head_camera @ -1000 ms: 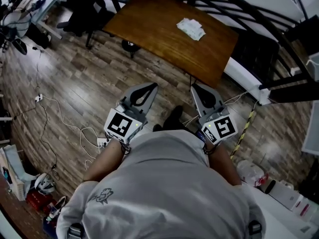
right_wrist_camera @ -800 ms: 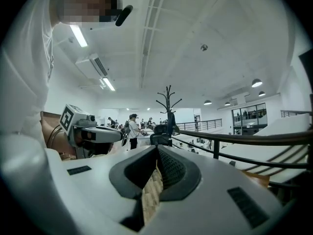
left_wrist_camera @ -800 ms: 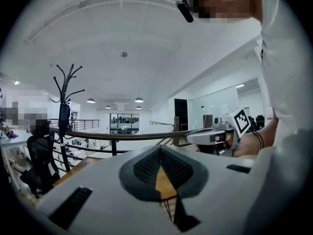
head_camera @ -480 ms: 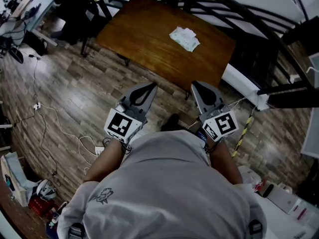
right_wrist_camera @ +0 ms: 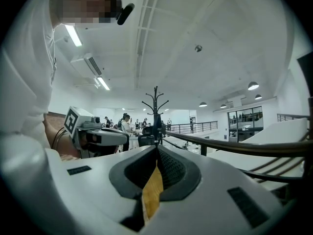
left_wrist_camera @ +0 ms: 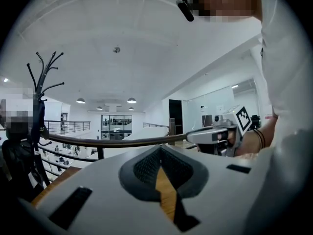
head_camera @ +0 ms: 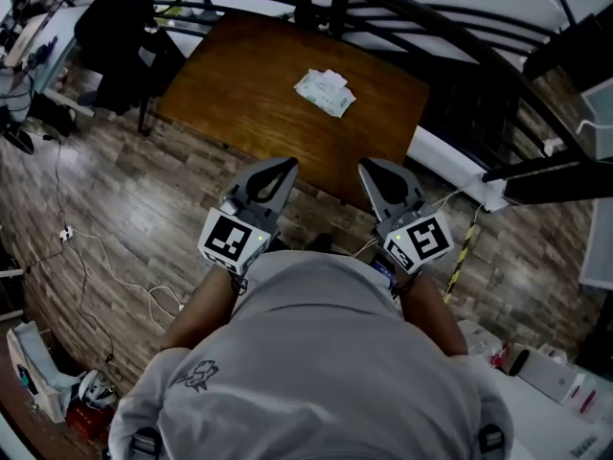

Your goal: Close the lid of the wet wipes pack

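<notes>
A white wet wipes pack [head_camera: 324, 92] lies on a brown wooden table [head_camera: 239, 75] at the top of the head view; it is too small to tell how its lid stands. My left gripper [head_camera: 290, 163] and right gripper [head_camera: 365, 164] are held side by side in front of the person's body, just short of the table's near edge and well away from the pack. Both are shut with nothing between the jaws. The left gripper view shows its own tips [left_wrist_camera: 160, 147] meeting, and so does the right gripper view [right_wrist_camera: 157, 147]. Neither gripper view shows the pack.
A black railing [head_camera: 431, 27] runs behind the table. A dark chair [head_camera: 115, 27] stands at the table's left end. Cables [head_camera: 105, 266] trail over the wooden floor at left. White boxes [head_camera: 551, 377] lie at the lower right. A coat stand [right_wrist_camera: 155, 106] rises ahead.
The table and the pack have slid left and closer in the head view as the person walked toward them. Both grippers stay shut, held the same way in front of the body.
</notes>
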